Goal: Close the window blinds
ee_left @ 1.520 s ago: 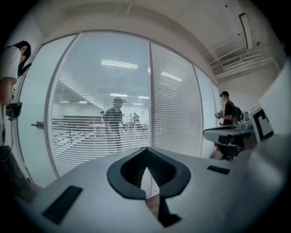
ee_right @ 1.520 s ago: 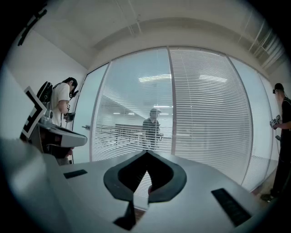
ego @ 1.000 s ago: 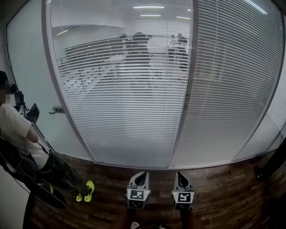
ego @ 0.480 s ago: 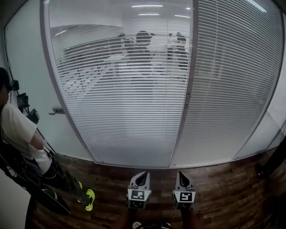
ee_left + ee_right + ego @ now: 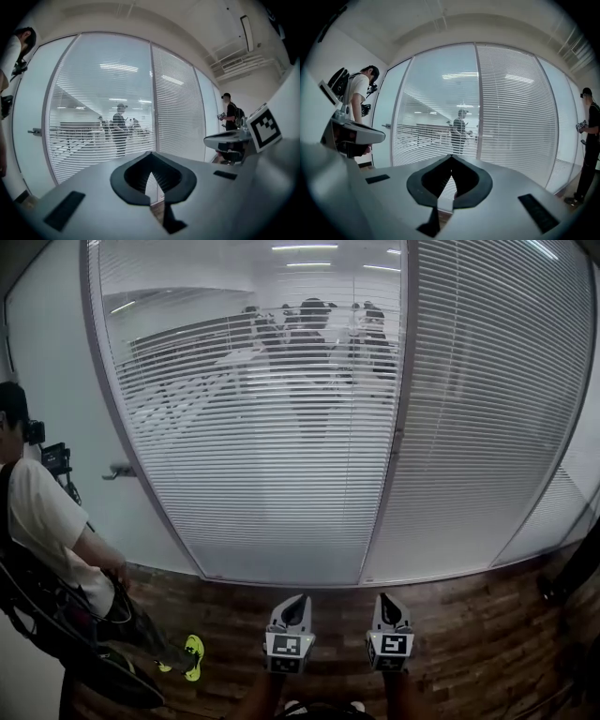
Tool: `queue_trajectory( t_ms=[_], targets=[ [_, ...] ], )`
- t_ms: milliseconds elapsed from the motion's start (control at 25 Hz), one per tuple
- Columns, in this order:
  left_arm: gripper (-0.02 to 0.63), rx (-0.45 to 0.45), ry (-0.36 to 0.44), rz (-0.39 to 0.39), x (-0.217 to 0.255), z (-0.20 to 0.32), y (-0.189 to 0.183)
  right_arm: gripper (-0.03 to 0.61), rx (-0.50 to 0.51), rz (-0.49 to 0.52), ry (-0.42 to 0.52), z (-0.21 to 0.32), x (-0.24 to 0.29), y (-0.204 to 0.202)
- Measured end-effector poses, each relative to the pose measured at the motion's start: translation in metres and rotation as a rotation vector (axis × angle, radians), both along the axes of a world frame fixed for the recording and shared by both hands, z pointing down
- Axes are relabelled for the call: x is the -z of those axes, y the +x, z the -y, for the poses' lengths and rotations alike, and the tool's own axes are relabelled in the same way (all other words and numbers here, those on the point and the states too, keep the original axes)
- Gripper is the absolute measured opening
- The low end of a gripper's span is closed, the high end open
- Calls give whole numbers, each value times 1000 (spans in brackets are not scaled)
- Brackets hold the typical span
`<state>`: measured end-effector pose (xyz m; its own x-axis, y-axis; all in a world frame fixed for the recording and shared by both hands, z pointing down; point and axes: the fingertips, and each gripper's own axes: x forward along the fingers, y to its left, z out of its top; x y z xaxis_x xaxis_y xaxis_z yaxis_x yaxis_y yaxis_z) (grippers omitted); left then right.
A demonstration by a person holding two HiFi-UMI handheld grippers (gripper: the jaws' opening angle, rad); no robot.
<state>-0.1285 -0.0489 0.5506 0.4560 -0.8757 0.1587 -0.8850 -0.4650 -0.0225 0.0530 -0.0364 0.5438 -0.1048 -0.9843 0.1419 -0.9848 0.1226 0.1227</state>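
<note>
A: White slats of the left blind (image 5: 272, 427) run level and stand open, straight ahead and above both grippers.
B: The left gripper (image 5: 296, 601) is nearer, below its bottom edge; the right gripper (image 5: 385, 599) is below the frame post (image 5: 398, 427). Both have jaws together, holding nothing

Right gripper (image 5: 451, 158) — jaws together, empty — faces the window blinds (image 5: 513, 112).

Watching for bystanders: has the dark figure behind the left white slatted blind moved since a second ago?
Yes. The dark figure has shifted right in the head view, toward the grey vertical window post.
</note>
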Motion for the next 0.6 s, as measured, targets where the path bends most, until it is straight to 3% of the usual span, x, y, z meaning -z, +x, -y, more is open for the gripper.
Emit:
queue_trajectory(
  t_ms=[280,400,600],
  targets=[
    [2,-21,19,7,5,12,-16,0,-43,-8,8,-3,3,-8],
    [2,-38,-8,1,13,14,-18,2,-61,3,22,2,9,-15],
    [2,-43,23,9,11,32,-16,2,-25,-3,57,22,19,-26]
  ],
)
